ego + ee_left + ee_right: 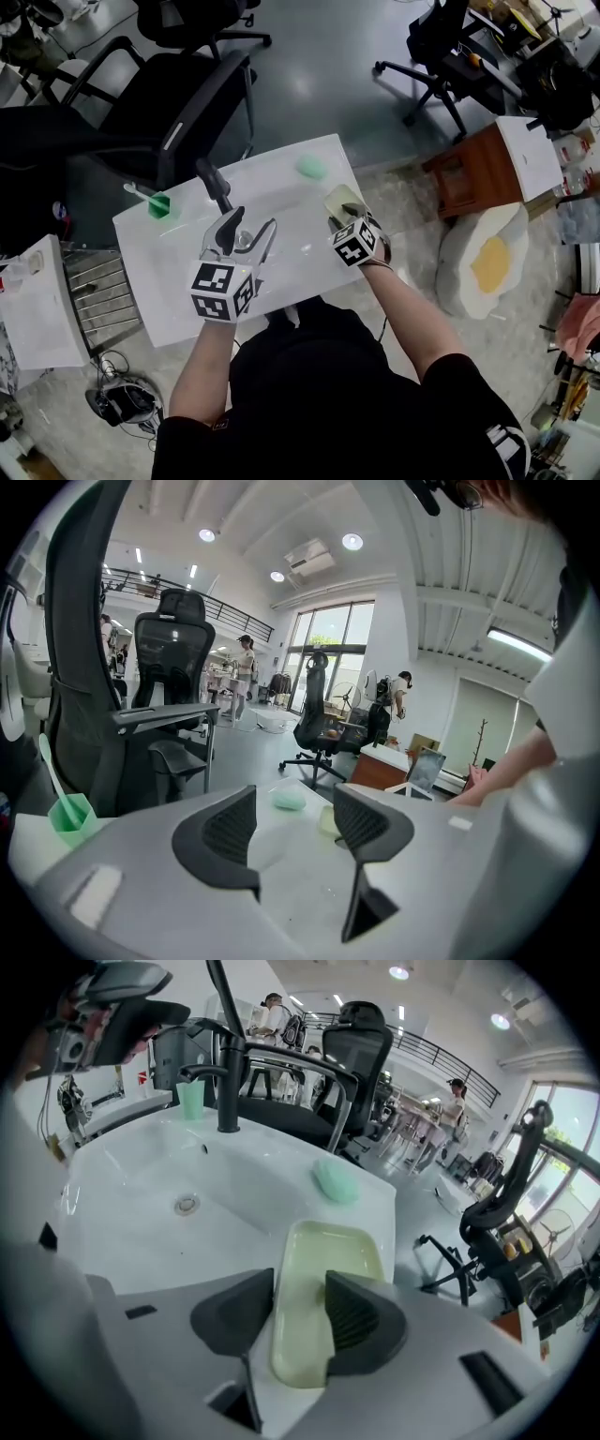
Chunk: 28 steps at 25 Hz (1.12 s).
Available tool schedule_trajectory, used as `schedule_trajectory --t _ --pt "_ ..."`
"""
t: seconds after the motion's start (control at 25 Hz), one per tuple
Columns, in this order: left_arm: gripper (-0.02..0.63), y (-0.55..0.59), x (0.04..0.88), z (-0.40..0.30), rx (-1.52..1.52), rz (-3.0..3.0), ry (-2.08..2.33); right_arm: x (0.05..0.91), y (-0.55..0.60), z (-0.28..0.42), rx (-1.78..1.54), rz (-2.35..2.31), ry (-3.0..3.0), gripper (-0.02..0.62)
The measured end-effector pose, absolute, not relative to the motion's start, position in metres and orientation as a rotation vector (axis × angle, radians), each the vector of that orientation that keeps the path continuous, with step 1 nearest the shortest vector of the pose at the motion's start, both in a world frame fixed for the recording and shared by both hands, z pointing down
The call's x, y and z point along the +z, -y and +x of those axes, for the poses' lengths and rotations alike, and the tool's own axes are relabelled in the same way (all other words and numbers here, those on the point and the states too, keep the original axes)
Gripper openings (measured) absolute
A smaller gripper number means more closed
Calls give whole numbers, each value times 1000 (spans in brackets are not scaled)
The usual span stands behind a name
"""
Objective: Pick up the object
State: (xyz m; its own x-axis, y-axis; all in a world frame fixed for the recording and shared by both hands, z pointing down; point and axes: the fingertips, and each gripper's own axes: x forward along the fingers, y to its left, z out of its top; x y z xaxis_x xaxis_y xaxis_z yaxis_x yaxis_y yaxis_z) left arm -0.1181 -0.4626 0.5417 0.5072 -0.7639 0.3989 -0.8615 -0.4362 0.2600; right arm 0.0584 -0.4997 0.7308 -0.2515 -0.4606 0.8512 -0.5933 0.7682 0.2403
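Office worktop: your right claw pinches the dish, seemingly not yet lifted; left claw spread, empty.

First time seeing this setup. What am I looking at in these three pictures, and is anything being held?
A person at a white sink holds a hand-held gripper in each hand. One picture comes from a head camera looking down; the other two from a camera on each. On the sink: black faucet, green cup, green soap, pale soap dish. The left hand-held gripper is open and empty. The right hand-held gripper has its jaws around the dish's near end; whether they press is unclear.
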Motion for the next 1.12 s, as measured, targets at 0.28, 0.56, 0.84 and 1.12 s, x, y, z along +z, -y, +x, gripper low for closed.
schedule_trajectory --t 0.28,0.56,0.84,1.12 --pt "262 454 539 -122 299 2335 1332 725 495 59 141 796 1881 93" --pt "259 442 534 -129 291 2352 1323 711 492 63 152 847 1877 52" --pt "255 426 526 -138 273 2388 1301 694 476 59 173 907 1887 51" --pt "249 410 515 -149 243 2436 1268 667 455 51 167 986 1898 51"
